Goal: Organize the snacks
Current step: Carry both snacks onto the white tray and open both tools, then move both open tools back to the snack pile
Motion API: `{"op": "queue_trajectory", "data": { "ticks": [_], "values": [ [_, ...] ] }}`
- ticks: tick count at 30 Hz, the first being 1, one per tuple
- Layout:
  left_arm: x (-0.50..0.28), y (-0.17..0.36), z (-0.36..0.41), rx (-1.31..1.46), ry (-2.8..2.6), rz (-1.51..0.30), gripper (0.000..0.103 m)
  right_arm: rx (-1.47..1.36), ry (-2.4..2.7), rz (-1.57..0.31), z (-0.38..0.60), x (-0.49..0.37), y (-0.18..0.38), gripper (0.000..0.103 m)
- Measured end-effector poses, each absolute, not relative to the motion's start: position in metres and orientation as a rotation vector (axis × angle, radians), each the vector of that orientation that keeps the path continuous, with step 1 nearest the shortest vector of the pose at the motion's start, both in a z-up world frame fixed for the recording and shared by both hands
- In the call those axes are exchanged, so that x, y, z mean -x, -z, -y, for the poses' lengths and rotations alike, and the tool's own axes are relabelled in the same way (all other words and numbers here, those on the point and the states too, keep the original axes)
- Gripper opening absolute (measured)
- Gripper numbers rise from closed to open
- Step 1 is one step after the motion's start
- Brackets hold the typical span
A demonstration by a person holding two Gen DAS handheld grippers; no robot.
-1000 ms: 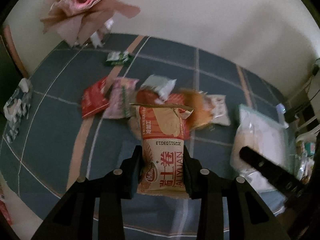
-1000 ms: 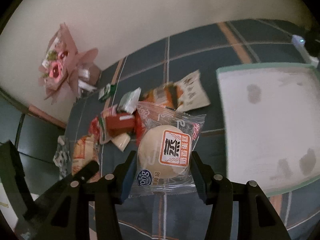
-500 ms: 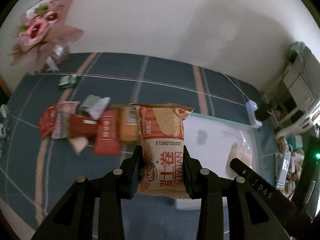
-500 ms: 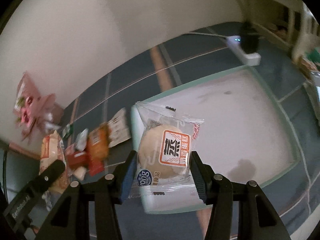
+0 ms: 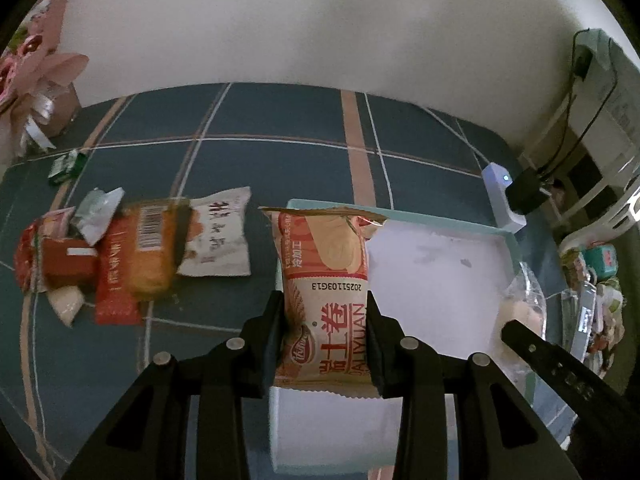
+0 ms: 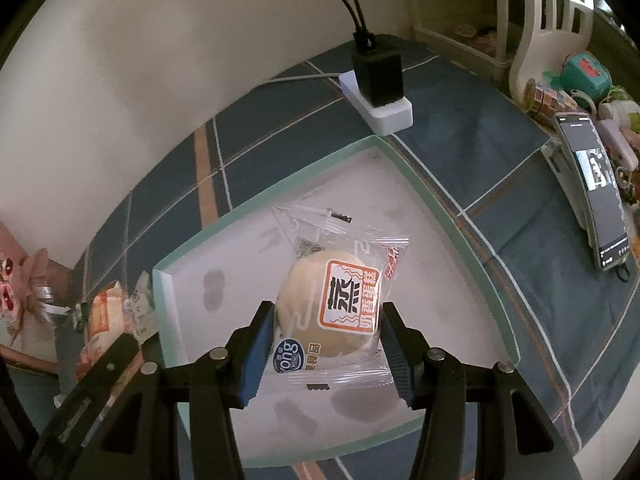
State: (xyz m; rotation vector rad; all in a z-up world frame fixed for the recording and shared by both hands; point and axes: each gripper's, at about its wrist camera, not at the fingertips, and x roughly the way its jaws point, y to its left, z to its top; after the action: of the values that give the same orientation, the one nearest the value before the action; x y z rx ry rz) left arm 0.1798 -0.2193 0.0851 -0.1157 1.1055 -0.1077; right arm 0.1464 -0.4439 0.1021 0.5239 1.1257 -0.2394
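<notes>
While each of the two grippers carries one packet, both hang over the single tray (image 6: 460, 236), a shallow white box with a pale green rim. One orange egg-roll packet (image 5: 326, 292) stands upright in the left gripper (image 5: 325, 344), pinched at its lower half by both pads. One clear-wrapped steamed bun (image 6: 336, 304) sits clamped across its width in the right gripper (image 6: 328, 354), above the tray's white floor. Left of the tray, on the blue checked cloth (image 5: 256, 120), lies one loose heap of snack packets (image 5: 132, 252); about seven show, overlapping, so the count is unsure. One small green packet (image 5: 66, 166) lies apart near one pink bouquet (image 5: 36, 64). One white power strip (image 6: 378, 100) sits beyond the tray, and one phone (image 6: 594, 192) lies to its right.
</notes>
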Motion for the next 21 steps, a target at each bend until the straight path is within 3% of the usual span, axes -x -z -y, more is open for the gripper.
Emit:
{"op": "queue_trajectory", "data": {
  "ticks": [11,15,17,19,21],
  "values": [
    [-0.200,-0.060,0.221,0.154,0.097,-1.164,0.038,-0.484,0.270,-1.153,0.445,-0.154,-0.093,0.056],
    [-0.198,-0.062,0.213,0.187,0.098,-1.161,0.039,-0.469,0.275,-1.147,0.444,-0.154,-0.096,0.070],
    [-0.195,-0.065,0.209,0.195,0.098,-1.150,0.045,-0.452,0.281,-1.154,0.442,-0.153,-0.097,0.073],
    [-0.190,-0.068,0.204,0.193,0.085,-1.137,0.065,-0.440,0.289,-1.166,0.439,-0.153,-0.096,0.074],
    [-0.188,-0.070,0.198,0.179,0.047,-1.127,0.072,-0.425,0.293,-1.181,0.435,-0.152,-0.095,0.078]
  ]
}}
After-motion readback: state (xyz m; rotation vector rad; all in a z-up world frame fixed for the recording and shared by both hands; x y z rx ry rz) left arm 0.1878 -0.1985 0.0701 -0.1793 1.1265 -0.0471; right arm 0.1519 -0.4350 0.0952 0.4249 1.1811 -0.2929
